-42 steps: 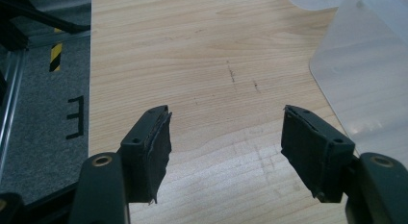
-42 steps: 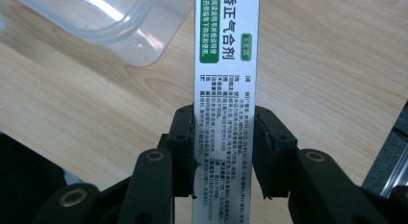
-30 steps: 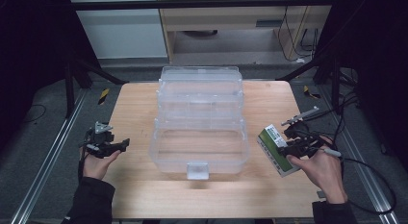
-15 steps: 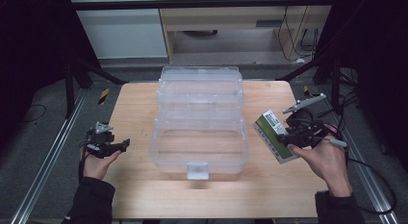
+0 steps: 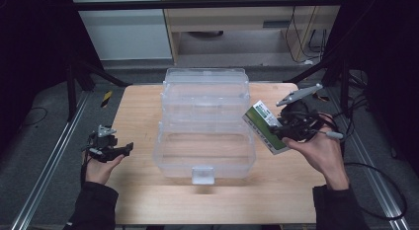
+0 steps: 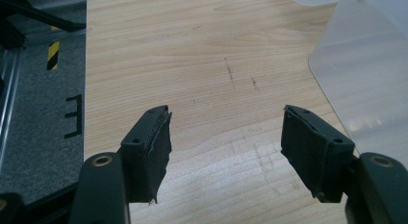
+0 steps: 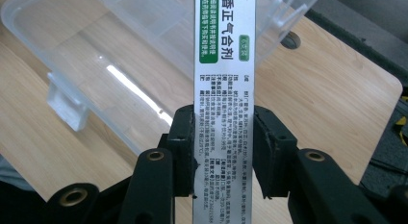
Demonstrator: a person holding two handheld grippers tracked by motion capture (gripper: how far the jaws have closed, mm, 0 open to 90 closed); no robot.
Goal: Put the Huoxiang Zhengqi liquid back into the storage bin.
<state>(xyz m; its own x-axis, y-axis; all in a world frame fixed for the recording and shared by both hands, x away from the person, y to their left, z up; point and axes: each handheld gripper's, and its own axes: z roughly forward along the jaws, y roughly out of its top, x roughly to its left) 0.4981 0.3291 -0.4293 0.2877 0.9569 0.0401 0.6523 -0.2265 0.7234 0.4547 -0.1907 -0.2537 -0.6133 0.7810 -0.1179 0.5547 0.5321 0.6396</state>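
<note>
Wooden table (image 5: 148,106), large clear plastic storage box (image 5: 205,136) open at centre. Right gripper (image 5: 281,131) clamped on white-and-green medicine carton (image 5: 265,127), held in air, tilted, just beside box's right wall. Left gripper (image 5: 116,151) near table's left edge, jaws wide apart, nothing between them.

The high view looks forward and down on the whole table (image 5: 148,200). 2 gripper views sit close and low: the left faces bare tabletop, the right faces the clear bin (image 7: 96,56). All 3 share that bin (image 5: 207,126).
</note>
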